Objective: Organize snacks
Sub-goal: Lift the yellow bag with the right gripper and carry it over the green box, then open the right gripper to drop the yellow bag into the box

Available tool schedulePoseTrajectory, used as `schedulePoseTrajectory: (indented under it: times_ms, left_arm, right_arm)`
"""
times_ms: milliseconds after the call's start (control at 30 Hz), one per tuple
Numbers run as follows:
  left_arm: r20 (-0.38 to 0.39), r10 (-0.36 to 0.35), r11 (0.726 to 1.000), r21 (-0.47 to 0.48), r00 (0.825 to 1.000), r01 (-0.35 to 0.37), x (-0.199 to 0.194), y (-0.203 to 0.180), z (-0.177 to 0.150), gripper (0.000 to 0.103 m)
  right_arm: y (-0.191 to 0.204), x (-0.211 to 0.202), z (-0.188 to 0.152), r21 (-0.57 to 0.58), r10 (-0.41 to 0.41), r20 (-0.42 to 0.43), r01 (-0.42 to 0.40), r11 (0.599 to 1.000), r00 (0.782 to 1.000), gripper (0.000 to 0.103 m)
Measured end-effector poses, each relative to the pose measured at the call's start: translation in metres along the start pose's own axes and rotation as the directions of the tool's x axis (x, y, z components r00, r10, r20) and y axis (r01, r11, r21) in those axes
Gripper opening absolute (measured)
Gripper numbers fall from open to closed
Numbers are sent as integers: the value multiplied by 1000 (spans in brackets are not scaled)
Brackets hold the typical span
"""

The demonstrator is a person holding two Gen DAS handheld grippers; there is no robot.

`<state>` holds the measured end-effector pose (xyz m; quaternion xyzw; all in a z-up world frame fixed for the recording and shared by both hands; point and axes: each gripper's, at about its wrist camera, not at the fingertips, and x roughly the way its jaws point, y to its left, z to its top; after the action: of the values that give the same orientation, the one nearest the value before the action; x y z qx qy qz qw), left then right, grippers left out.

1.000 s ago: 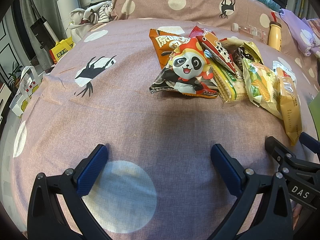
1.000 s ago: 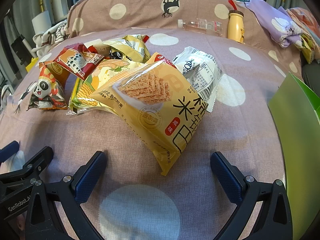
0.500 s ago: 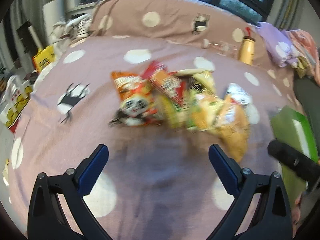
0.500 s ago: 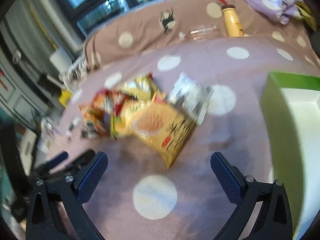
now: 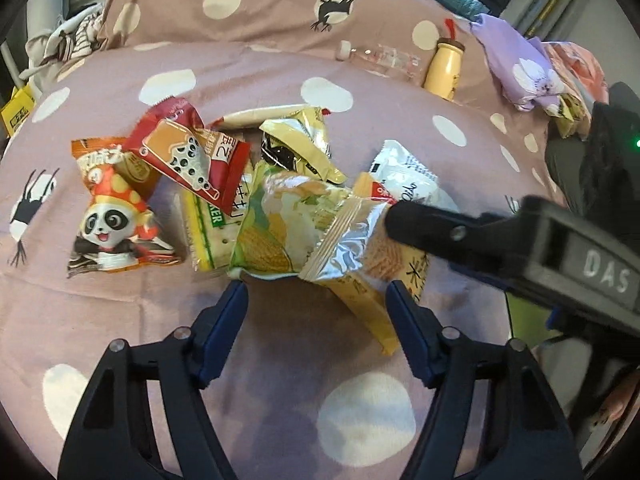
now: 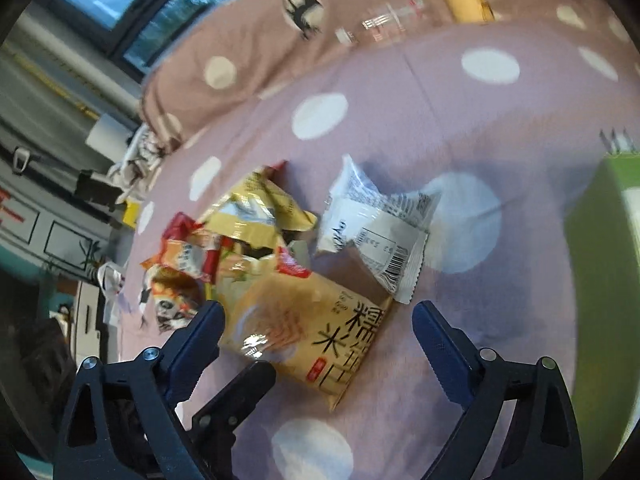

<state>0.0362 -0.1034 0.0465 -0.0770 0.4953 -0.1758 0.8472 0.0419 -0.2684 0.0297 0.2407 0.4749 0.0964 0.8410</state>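
A pile of snack packets lies on the pink dotted bedspread. It includes a panda packet, a red packet, a corn packet, a white packet and a yellow rice-cracker packet. My left gripper is at the pile's near edge. Its jaws are closing, with the lower edges of the corn and cracker packets between the fingertips, which do not press on them. My right gripper straddles the cracker packet with its jaws wide and just starting to close. One right finger hangs over that packet.
A green box stands at the right of the pile. At the back by the pillow lie a clear bottle, a yellow bottle and a purple cloth. Furniture and bags stand off the bed's left side.
Both grippers have come forward to the pile from the open bedspread. The left jaws have narrowed a lot. The right gripper has rolled and now reaches over the yellow packet.
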Motion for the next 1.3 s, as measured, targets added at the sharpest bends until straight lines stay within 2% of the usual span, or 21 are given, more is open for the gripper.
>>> schedulePoseTrajectory:
  times_ms: [67,167,200,300,367,500,667,800,1067,1133,1300]
  left_arm:
    - [-12,-46,999,-23,999,46,3,0,2,63]
    - [-30,-96,995,-26,995,96,8,-5,3,44]
    - [-28,-113,993,-19,993,113,8,-10,2,39]
    - [3,-63,998,24,998,63,2,-22,-2,36]
    - [13,-47,998,49,999,47,-2,-28,-4,36]
    - [49,-70,994,88,996,66,-18,-38,-3,35]
    - [100,-133,981,156,986,116,-47,-68,0,36]
    - [129,-187,960,237,974,152,-65,-100,-1,36]
    - [57,-291,902,348,955,254,-61,-160,-8,36]
    - [21,-315,884,370,949,285,-53,-177,-11,36]
    - [-39,-336,859,397,941,323,-39,-212,-19,36]
  right_arm:
    - [-4,12,-1,12,34,-28,-34,999,999,96]
    - [-8,25,-5,20,54,-67,-53,998,996,96]
    - [-9,26,-5,27,61,-62,-59,998,996,90]
    - [-10,23,-7,20,87,-32,-86,996,996,76]
    - [-13,19,-10,28,103,-23,-102,994,994,69]
    - [-18,0,-13,45,121,17,-121,992,993,66]
    - [-7,-54,-18,-3,76,150,-76,997,986,66]
    - [-15,-96,-24,8,52,244,-56,998,968,66]
    - [-58,-145,-38,121,-48,338,7,993,940,66]
    - [-70,-154,-42,159,-79,348,24,987,934,66]
    - [-103,-168,-48,242,-143,349,59,968,926,67]
